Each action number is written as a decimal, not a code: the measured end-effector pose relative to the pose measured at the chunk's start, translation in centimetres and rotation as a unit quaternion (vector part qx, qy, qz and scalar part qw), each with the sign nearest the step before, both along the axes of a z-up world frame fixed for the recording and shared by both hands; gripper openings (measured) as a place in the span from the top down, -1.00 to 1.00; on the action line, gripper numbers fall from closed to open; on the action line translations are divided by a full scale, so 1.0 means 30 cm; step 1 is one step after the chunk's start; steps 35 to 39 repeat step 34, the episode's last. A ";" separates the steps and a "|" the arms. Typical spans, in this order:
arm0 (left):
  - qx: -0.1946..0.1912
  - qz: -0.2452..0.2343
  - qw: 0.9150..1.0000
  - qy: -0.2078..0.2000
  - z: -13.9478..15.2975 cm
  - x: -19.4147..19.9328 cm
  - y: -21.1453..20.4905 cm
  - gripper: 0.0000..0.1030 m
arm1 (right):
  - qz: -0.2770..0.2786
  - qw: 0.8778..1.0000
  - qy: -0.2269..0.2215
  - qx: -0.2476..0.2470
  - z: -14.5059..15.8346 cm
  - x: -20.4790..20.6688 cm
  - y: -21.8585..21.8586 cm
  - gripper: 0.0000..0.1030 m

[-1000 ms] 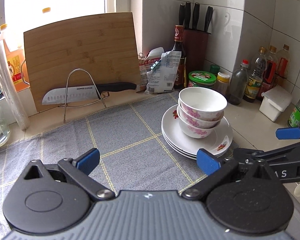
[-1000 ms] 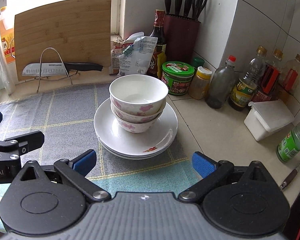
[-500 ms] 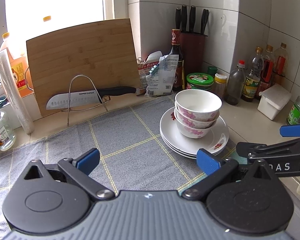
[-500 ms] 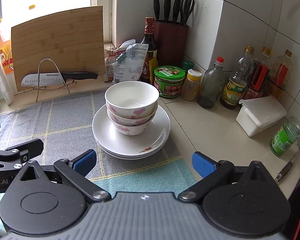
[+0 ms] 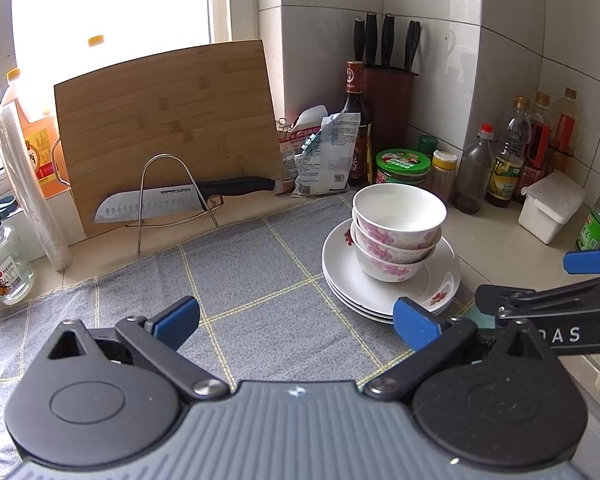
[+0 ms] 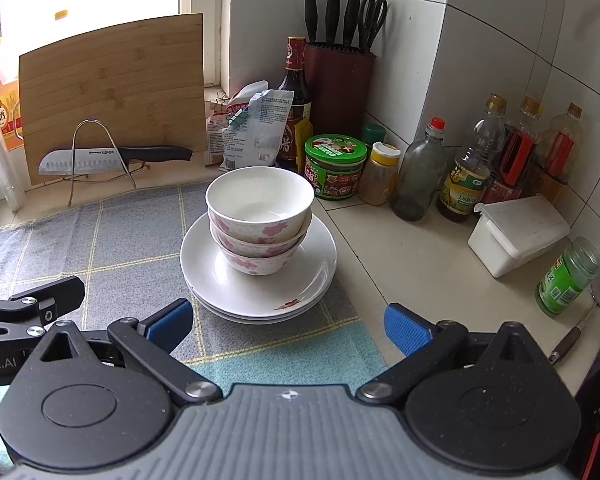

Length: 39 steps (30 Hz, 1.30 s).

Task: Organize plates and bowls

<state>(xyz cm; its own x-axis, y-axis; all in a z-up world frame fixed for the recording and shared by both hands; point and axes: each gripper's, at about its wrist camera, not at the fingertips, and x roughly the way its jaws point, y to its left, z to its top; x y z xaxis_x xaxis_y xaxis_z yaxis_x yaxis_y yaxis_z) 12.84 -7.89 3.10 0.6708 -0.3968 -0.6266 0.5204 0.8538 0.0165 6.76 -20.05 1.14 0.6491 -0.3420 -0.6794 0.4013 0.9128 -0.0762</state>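
Sitting beyond spread fingers (image 6: 168,322): bowls (image 6: 259,216).

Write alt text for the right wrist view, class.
Three floral bowls sit nested on stacked white plates on a grey checked cloth, beyond the open, empty right gripper. Behind stand a cutting board, knife and bottles.

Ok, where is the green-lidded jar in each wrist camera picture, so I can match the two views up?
Left wrist view: the green-lidded jar sits right of centre, just behind the stacked bowls.
Right wrist view: the green-lidded jar sits near the centre, behind and to the right of the stacked bowls.
Shared landmark: the dark red knife block stands in the tiled corner behind the jar in both views.
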 end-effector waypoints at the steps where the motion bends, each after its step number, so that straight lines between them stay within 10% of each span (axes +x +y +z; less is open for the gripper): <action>1: 0.000 0.000 1.000 0.001 -0.001 0.002 0.001 -0.99 | 0.000 1.000 0.000 0.000 0.000 0.000 -0.001 -1.00; 39: -0.001 -0.001 1.000 0.008 -0.008 0.026 0.001 -0.99 | -0.003 1.000 0.007 -0.005 -0.003 0.013 -0.017 -1.00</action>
